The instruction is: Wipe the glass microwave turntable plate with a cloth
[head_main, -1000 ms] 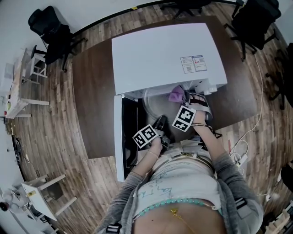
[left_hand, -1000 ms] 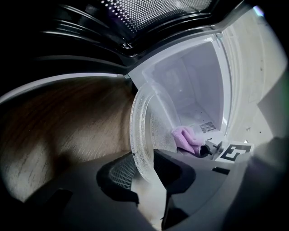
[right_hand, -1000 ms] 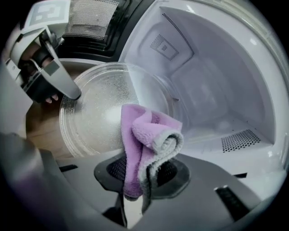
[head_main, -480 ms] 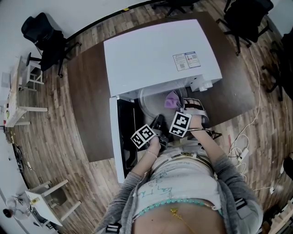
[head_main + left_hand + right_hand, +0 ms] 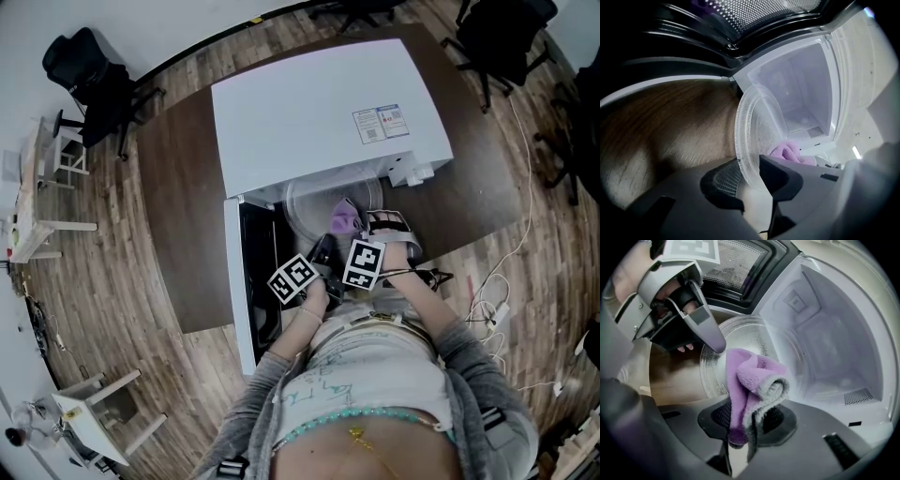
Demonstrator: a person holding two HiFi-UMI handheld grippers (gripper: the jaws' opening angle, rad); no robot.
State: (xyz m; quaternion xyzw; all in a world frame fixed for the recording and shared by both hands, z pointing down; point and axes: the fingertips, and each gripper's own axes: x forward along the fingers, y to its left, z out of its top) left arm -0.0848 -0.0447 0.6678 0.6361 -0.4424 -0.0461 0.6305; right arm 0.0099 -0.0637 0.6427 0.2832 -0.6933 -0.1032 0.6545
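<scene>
Right gripper (image 5: 743, 425) has slid along the plate toward the left gripper, cloth with it. Its jaws are clamped on the folded purple cloth (image 5: 750, 385), and the cloth lies against the glass turntable plate (image 5: 740, 345). Left gripper (image 5: 751, 176) pinches the plate rim, jaws partway apart. The plate sits at the mouth of the open microwave (image 5: 319, 112), which stands on the brown table (image 5: 183, 187).
</scene>
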